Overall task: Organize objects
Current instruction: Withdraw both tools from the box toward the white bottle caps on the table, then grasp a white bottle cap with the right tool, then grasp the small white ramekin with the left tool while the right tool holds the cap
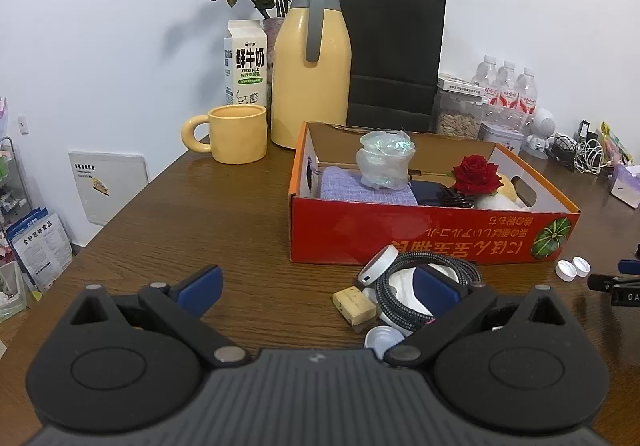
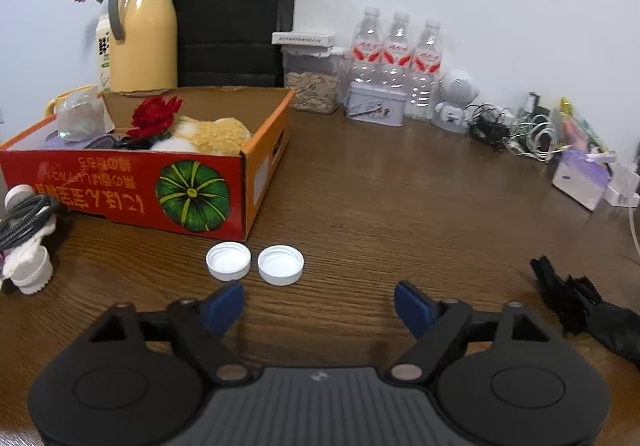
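Note:
An open red cardboard box [image 1: 400, 234] [image 2: 120, 201] with a pumpkin picture sits on the wooden table. It holds a red rose [image 1: 476, 173] [image 2: 154, 115], a wrapped clear bundle [image 1: 384, 161], a purple cloth [image 1: 352, 185] and a plush toy [image 2: 216, 135]. Two white bottle caps [image 2: 254, 261] [image 1: 573, 269] lie in front of the box. My right gripper [image 2: 319, 304] is open just short of them, nothing between its fingers. My left gripper [image 1: 318, 284] is open too; a coiled braided cable [image 1: 400, 294], white round pieces and a cork [image 1: 354, 304] lie by its right finger.
A yellow mug [image 1: 236, 133], yellow jug [image 1: 310, 61], milk carton [image 1: 245, 61], black paper bag [image 1: 394, 57], seed jar [image 2: 312, 85], water bottles [image 2: 396, 57] and tangled cables [image 2: 520, 129] line the back. A black object [image 2: 576, 306] lies at right.

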